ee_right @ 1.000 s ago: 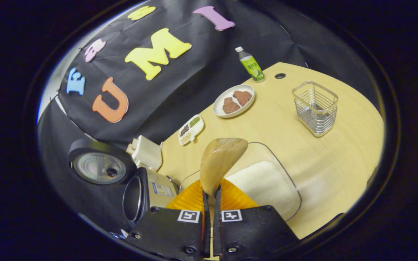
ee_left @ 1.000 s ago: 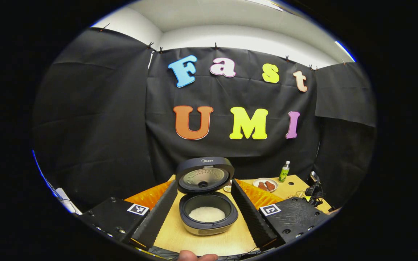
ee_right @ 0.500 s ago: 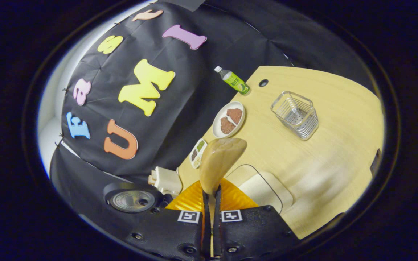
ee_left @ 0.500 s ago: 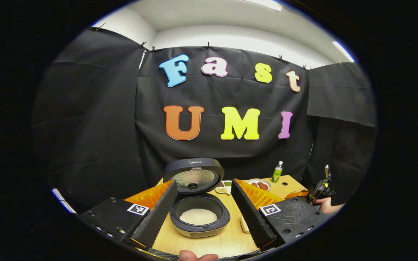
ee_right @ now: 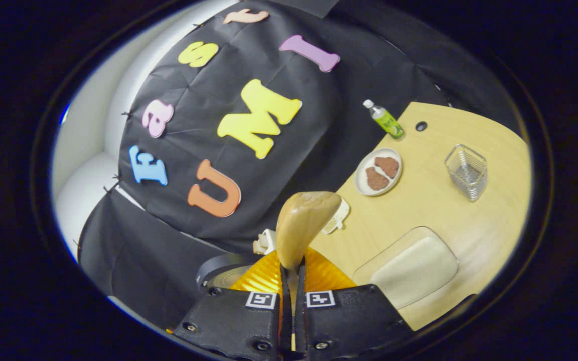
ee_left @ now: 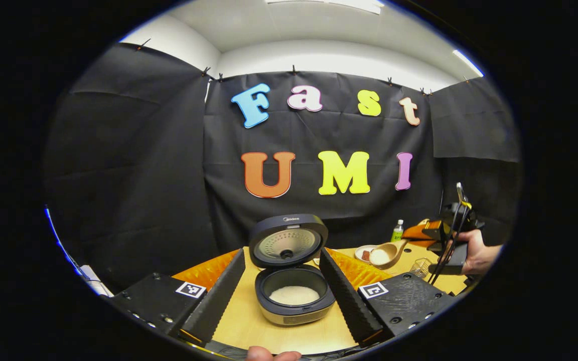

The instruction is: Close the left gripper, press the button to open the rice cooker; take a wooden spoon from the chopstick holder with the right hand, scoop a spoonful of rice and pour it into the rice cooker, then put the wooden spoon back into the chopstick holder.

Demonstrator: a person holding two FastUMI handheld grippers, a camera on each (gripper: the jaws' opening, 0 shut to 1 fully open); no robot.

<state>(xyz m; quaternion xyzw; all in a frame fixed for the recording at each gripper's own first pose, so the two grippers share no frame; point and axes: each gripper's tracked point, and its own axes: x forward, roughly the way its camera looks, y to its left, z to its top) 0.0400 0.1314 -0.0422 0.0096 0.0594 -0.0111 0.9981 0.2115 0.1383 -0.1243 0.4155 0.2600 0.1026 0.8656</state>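
Gripping wooden spoon [ee_right: 305, 220] by handle, right gripper [ee_right: 291, 321] held above table [ee_right: 434, 210]; rice seen in spoon bowl in left gripper view. Left gripper [ee_left: 282, 293] spread wide, rice cooker [ee_left: 294, 296] framed between fingers, lid raised. Chopstick holder [ee_right: 465, 171] stood well apart.

In the right gripper view the wooden spoon [ee_right: 304, 225] shows only the back of its bowl, so its load is hidden there, and its handle vanishes between the closed fingers of the right gripper [ee_right: 291, 281]. That gripper's body covers most of the rice cooker [ee_right: 219, 271]. In the left gripper view the chopstick holder [ee_left: 421, 267] is too small to make out its contents.
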